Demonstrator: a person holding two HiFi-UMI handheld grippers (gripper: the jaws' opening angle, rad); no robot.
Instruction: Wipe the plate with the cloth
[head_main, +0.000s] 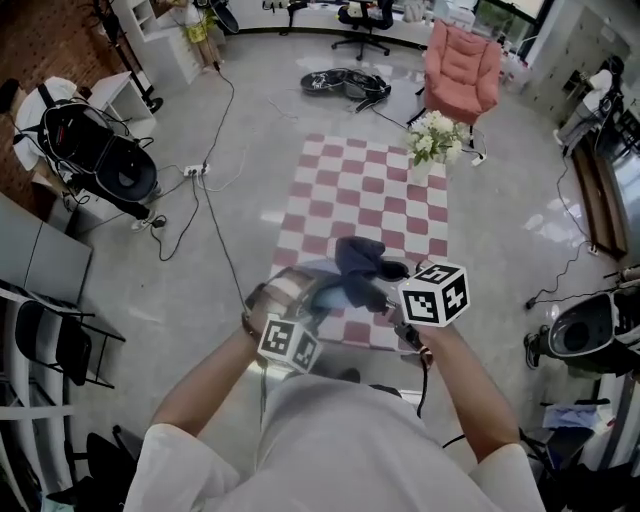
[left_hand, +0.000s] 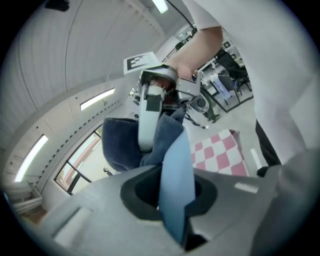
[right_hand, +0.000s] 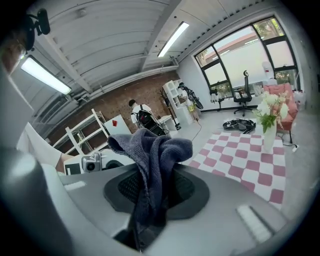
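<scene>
Clamping the plate (left_hand: 176, 165) by its rim, the left gripper (left_hand: 172, 200) has its jaws closed on the pale blue edge. That edge runs upright between them and is seen edge-on in the left gripper view. Taking the plate at the rim leaves its faces free, which is likely the reason for this grip.

The right gripper (right_hand: 155, 200) has its jaws drawn together on the cloth (right_hand: 152, 150), a dark blue knitted rag. They bite low on it, so a loose, crumpled bunch stands out past the tips and gives a soft pad to rub with in place of hard plastic. In the left gripper view that bunch lies against the far face of the plate near its upper part, with one white jaw of the right gripper beside it. It seems to touch, though how firmly it presses cannot be told.

The head view shows the two grippers close together in front of the person's chest, with the forearms (head_main: 470, 390) bent inward. The plate is held up in the air, resting on nothing, and the cloth sits at its upper right. Holding it there lets one hand steady the plate while the other wipes. The wiping looks to be under way, but how much of the plate is done cannot be judged.

Far below lie the grey floor (head_main: 230, 190) and a red-and-white checked rug (head_main: 370, 200) with a vase of flowers (head_main: 432, 140) at its far corner. A pink armchair (head_main: 462, 62) stands beyond.
</scene>
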